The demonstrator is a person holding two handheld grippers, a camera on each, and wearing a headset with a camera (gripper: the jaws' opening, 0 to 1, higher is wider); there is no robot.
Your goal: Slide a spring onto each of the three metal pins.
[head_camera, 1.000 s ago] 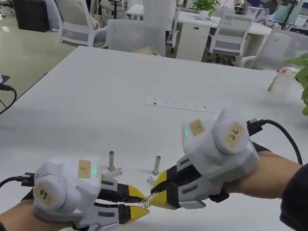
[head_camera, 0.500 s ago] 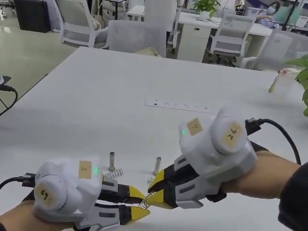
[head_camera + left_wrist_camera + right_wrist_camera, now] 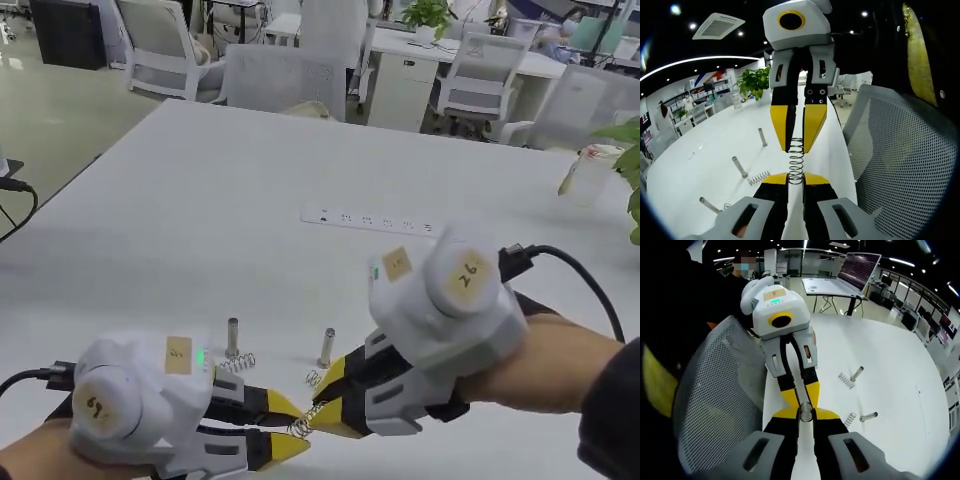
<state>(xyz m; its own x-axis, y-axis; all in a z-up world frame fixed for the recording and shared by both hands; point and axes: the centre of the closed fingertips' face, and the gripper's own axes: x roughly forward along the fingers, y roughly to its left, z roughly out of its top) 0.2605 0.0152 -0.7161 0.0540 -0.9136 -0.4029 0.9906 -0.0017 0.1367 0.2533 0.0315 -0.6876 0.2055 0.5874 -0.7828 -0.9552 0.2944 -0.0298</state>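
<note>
You held your left gripper [image 3: 796, 177] and right gripper [image 3: 806, 415] tip to tip over the table [image 3: 200, 200]; both were clamped on one spring [image 3: 796, 160], stretched between them, near an upright pin [image 3: 326, 345].

Bright, even light from ceiling lamps [image 3: 675, 9]; head view sharp, gripper views warped at edges.

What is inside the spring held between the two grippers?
Nothing visible: the table shows between coils of the spring. Its ends are covered by the fingers of the left gripper and right gripper.
</note>
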